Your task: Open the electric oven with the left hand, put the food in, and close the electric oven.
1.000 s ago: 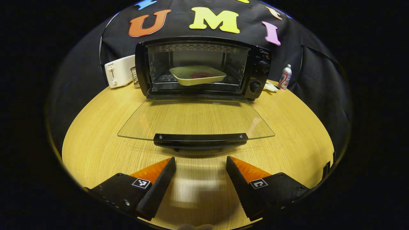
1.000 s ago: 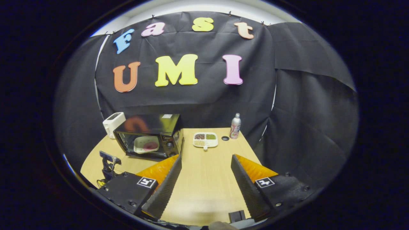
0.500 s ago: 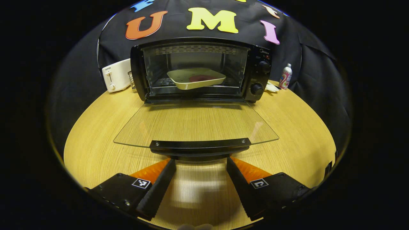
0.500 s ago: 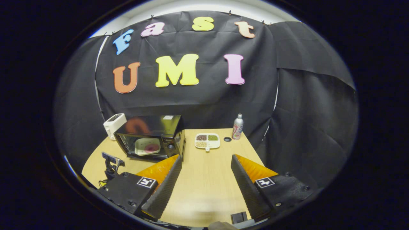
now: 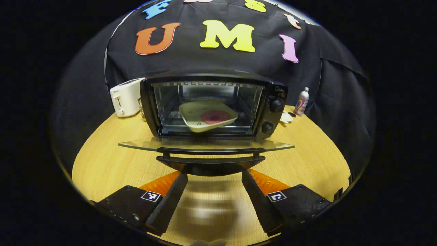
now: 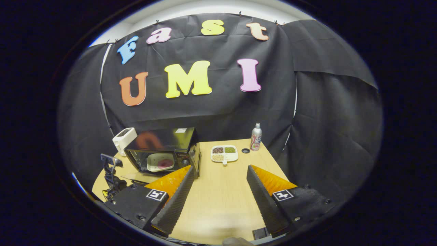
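Observation:
The black electric oven [image 5: 211,102] stands at the back of the round wooden table [image 5: 102,160], its glass door [image 5: 205,144] hanging open toward me and seen almost edge-on. Inside lies a pale plate [image 5: 208,116] with a red piece of food [image 5: 215,117]. My left gripper [image 5: 214,174] is open, its tips just under the door's black handle [image 5: 210,160]. My right gripper [image 6: 220,169] is open and holds nothing, high above the table's right side. From there the oven [image 6: 164,145] and plate [image 6: 160,162] show at the left.
A white toaster [image 5: 124,97] stands left of the oven. To the right are a drink can [image 5: 300,101], a white divided snack tray [image 6: 224,153] and a small dark disc [image 6: 245,150]. Bare wood lies in front of and right of the oven.
My left gripper has moved forward under the door handle and tipped upward. The glass door, seen from above before, now looks edge-on, its handle end higher. The right gripper has barely shifted.

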The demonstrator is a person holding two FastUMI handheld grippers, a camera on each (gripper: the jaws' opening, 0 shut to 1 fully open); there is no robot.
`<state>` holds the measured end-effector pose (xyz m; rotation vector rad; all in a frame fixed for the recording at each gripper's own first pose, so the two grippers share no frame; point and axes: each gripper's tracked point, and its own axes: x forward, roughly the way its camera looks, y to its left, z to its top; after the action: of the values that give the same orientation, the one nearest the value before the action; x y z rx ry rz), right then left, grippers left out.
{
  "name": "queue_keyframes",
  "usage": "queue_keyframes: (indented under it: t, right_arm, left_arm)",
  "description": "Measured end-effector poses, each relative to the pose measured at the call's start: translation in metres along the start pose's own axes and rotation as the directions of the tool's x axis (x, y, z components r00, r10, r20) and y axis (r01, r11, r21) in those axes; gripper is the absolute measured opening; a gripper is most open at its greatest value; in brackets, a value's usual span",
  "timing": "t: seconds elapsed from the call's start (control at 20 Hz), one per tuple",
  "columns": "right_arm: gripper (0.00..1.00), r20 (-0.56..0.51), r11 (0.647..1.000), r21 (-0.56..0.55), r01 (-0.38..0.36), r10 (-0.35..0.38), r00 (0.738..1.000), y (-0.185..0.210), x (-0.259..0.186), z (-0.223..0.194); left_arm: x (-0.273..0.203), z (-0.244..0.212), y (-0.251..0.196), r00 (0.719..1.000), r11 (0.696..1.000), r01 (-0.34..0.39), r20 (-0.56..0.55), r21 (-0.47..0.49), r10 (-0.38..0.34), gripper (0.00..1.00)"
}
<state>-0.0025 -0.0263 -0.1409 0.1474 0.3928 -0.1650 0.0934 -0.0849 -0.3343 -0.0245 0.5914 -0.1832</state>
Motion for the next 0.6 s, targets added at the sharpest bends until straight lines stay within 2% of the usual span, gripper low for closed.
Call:
queue_keyframes:
  t: [0.05,0.1,0.15,0.25,0.3,0.35,0.4,0.5,0.6]
  right_arm:
    - [0.96,0.001,1.000,0.009,0.000,0.000,1.000,-0.001,0.001,0.001]
    - [0.98,-0.001,1.000,0.018,0.003,-0.003,1.000,-0.002,0.002,-0.001]
    - [0.96,0.004,1.000,0.029,0.006,-0.006,1.000,-0.005,0.001,0.002]
    - [0.98,0.018,0.999,0.035,0.019,-0.020,1.000,-0.009,0.001,0.009]
    - [0.98,0.026,0.999,0.039,0.025,-0.026,0.999,-0.012,0.002,0.011]
    - [0.96,0.032,0.999,0.046,0.027,-0.028,0.999,-0.012,0.001,0.014]
    - [0.96,0.035,0.998,0.048,0.030,-0.031,0.999,-0.012,0.000,0.014]
    - [0.98,0.037,0.998,0.045,0.034,-0.036,0.999,-0.013,-0.001,0.014]
    - [0.96,0.034,0.998,0.046,0.034,-0.036,0.999,-0.011,-0.001,0.013]
  left_arm:
    - [0.000,0.013,0.003,1.000,1.000,-0.006,0.016,0.008,0.006,0.96]
    - [0.002,0.026,0.005,0.999,1.000,-0.007,0.035,0.011,0.007,0.86]
    - [0.006,0.035,0.006,0.999,1.000,-0.009,0.044,0.007,0.009,0.96]
    - [0.011,0.055,0.008,0.997,1.000,-0.007,0.070,0.008,0.006,0.99]
    - [0.010,0.067,0.009,0.996,1.000,-0.014,0.090,0.021,0.012,0.99]
    - [0.010,0.078,0.009,0.994,0.999,-0.012,0.109,0.031,0.009,0.90]
    - [0.011,0.084,0.008,0.992,0.999,-0.009,0.123,0.036,0.004,0.98]
    - [0.011,0.089,0.006,0.991,0.999,-0.005,0.131,0.045,-0.001,0.96]
    - [0.009,0.086,0.003,0.992,0.999,0.005,0.126,0.039,-0.010,0.96]
